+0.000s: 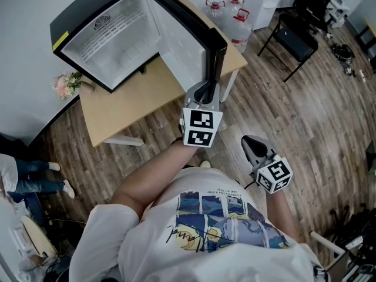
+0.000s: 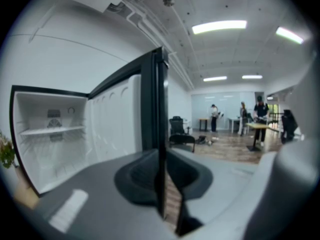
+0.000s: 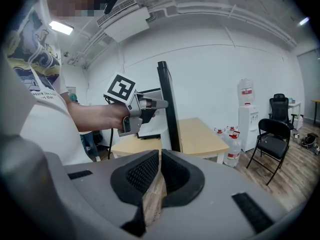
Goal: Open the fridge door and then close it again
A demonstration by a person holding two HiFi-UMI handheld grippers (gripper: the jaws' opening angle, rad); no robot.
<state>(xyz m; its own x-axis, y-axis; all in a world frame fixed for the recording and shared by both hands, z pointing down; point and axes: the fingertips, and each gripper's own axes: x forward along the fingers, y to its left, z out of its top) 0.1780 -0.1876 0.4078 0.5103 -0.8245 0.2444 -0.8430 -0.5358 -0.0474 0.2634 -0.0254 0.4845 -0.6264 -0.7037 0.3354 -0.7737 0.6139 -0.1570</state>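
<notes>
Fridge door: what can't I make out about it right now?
- Outer face of fridge door: turned away in head view, edge-on in both gripper views.
- Door edge under left gripper: head view, covered by the gripper's body.
- Lower inside of the door: left gripper view, cut off by the gripper's body.

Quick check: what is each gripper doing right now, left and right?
Left gripper: closed on the edge of the open fridge door.
Right gripper: closed, holding nothing.

The head view looks steeply down, fridge door (image 1: 185,43) at upper centre; the left gripper view faces its edge very close, seemingly about level; the right gripper view shares it from farther back.
</notes>
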